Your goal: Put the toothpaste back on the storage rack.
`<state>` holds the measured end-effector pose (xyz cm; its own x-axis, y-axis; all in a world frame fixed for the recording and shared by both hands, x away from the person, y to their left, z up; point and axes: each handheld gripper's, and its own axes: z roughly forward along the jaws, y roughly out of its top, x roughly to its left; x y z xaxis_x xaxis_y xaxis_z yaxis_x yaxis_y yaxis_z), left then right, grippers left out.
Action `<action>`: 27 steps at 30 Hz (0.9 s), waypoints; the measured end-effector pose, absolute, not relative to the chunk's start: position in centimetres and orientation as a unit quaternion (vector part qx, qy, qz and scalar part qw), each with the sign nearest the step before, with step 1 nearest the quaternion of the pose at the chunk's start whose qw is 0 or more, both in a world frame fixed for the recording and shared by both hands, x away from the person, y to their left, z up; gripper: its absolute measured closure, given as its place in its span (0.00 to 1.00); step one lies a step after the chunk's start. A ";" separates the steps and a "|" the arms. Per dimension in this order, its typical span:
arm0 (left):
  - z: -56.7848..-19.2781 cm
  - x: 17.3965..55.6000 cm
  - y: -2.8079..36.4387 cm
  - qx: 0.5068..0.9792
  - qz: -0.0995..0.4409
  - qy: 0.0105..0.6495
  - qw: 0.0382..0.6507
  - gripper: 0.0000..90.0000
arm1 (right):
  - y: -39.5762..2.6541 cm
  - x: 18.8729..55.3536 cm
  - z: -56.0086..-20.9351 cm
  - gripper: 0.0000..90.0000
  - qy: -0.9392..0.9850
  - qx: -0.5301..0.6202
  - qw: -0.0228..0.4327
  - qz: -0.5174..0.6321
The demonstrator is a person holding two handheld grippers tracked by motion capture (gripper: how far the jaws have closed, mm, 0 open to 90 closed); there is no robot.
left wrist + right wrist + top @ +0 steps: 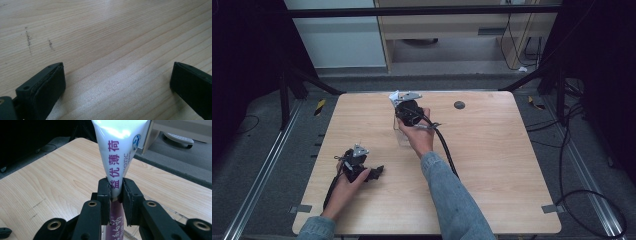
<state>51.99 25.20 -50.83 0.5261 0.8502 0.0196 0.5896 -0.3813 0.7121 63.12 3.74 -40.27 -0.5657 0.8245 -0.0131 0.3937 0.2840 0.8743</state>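
Observation:
A white tube (120, 150) with purple lettering stands pinched between the pads of my right gripper (116, 192), which is shut on it. The tube's lower end reaches down into a clear plastic container (162, 207). From the high view, the right gripper (404, 107) sits at the table's far middle, with the tube's white end (394, 95) poking out beyond it and the clear container (402, 134) below the hand. My left gripper (376, 172) lies low at the near left of the table. In its own view the left gripper (117, 75) is wide open over bare wood.
The wooden table (492, 165) has a small dark round disc (459, 105) near its far edge. A thick black cable (444, 145) trails from the right gripper along the forearm. Dark frame legs and floor cables surround the table.

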 end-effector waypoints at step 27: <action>-50.8 52.0 25.2 0.808 0.196 0.446 0.333 0.00 | 3.4 62.8 -39.9 0.84 0.766 0.396 0.236 0.449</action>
